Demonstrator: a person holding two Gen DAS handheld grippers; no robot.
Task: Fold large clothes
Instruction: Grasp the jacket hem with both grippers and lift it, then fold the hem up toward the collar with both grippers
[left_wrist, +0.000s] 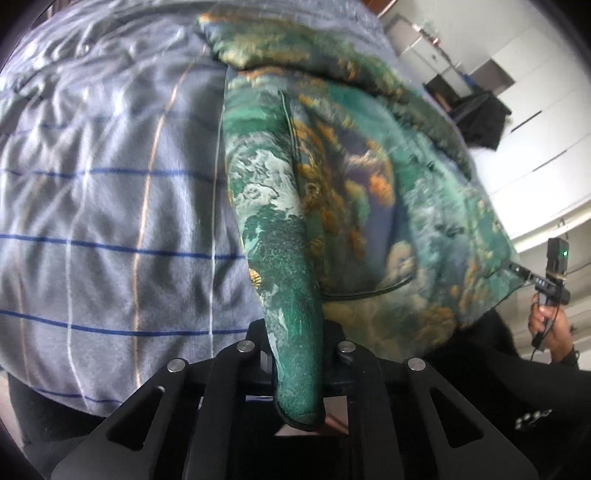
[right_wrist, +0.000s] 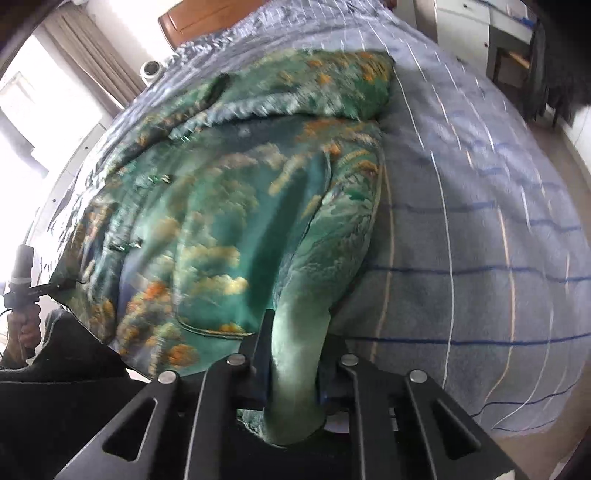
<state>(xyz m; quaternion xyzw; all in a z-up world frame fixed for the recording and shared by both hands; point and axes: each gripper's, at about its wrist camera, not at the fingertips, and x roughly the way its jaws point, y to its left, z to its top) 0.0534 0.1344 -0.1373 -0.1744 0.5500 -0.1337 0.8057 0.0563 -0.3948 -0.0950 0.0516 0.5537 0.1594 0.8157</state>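
We've got the green jacket (left_wrist: 332, 177) hem pinched in both the left gripper (left_wrist: 295, 347) and right gripper (right_wrist: 295, 354); we'd lift level, keeping tension even over the bedsheet (left_wrist: 110, 221).

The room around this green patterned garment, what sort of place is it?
Most likely a bedroom at home. The garment lies on a bed with a grey checked cover, a wooden headboard stands at its far end, and white cupboards line the wall.

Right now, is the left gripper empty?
No, the left gripper is shut on a corner of the green patterned garment.
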